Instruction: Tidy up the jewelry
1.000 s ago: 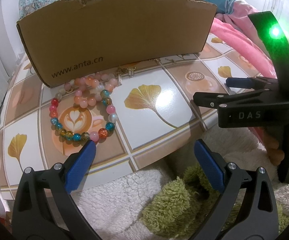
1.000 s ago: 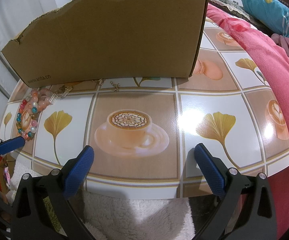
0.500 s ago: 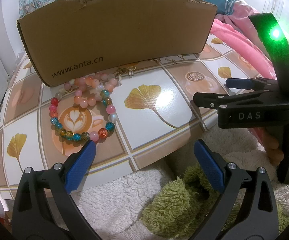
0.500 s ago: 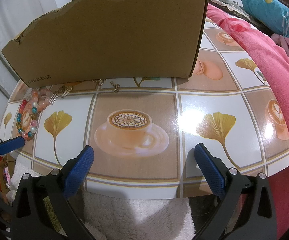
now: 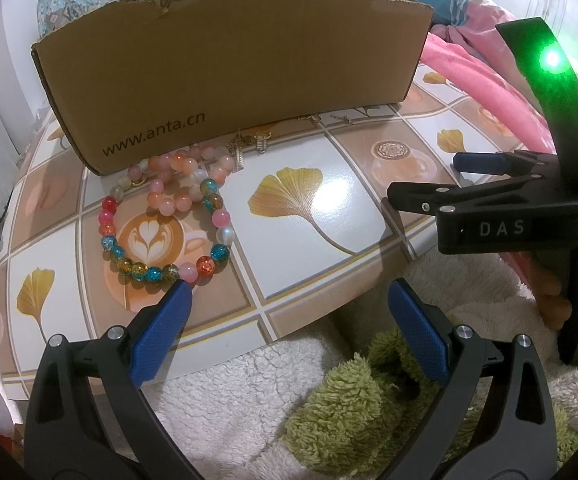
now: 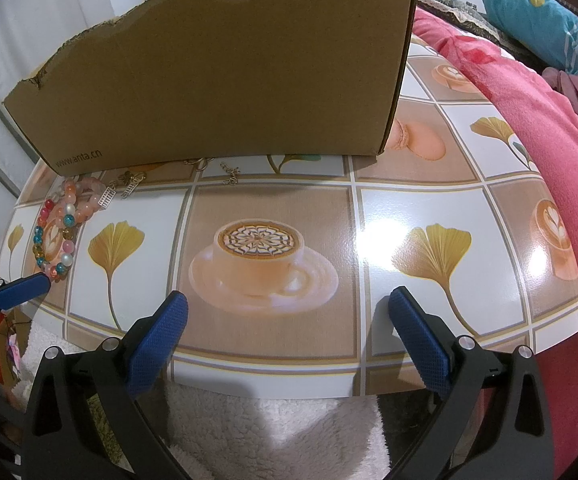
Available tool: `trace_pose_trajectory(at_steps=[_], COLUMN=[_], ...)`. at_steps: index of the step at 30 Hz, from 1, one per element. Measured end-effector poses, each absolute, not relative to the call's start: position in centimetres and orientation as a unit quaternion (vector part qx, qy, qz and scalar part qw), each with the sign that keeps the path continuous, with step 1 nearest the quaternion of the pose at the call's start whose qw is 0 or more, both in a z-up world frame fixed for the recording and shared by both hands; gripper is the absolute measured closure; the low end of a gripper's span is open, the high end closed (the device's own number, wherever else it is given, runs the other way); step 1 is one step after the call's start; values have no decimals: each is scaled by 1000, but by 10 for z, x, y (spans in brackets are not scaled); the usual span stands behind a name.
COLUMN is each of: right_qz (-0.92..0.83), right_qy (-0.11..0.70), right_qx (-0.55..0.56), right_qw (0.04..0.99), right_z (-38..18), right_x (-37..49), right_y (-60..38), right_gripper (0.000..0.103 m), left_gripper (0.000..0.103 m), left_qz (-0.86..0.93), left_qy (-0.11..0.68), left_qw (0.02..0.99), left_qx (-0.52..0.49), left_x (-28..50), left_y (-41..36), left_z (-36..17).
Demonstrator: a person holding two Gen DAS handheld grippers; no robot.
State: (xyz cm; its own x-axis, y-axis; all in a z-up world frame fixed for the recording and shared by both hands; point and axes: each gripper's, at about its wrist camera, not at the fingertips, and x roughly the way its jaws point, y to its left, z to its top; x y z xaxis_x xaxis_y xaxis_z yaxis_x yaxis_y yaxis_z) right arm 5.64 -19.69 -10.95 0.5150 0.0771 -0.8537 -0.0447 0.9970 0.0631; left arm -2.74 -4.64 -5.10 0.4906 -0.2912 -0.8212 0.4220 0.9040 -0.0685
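Only from the left wrist: a hand [image 5: 557, 292]; both grippers' fingers spread, empty.

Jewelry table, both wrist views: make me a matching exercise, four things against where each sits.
Things
1. multicolored bead bracelet
2. pink bead bracelet
3. cardboard box
4. left gripper

Places
A. at the near table edge, open
B. against the box's front wall, near the printed web address
C. around the latte-art print
D. upright at the back of the table

Pairs: 1-C, 2-B, 3-D, 4-A
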Motion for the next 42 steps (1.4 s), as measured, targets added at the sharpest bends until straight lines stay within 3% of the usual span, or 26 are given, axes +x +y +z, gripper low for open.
trace_pose_trajectory(at_steps=[14,38,42], right_qz=[32,95,119], right_qy=[489,435,433], right_qx=[11,47,47], right_qw=[872,894,892], right_z=[-108,-66,-65], right_x=[59,51,50], right_y=[-193,-166,-157], right_gripper=[6,11,14], left_gripper=[8,8,14], left_qz=[-208,-188,-168], left_qy=[454,366,364], left_qw=[865,911,916], left_qx=[45,14,4], left_x=[-29,-43,-42], left_y=[-32,16,28], left_z=[-43,-1,0])
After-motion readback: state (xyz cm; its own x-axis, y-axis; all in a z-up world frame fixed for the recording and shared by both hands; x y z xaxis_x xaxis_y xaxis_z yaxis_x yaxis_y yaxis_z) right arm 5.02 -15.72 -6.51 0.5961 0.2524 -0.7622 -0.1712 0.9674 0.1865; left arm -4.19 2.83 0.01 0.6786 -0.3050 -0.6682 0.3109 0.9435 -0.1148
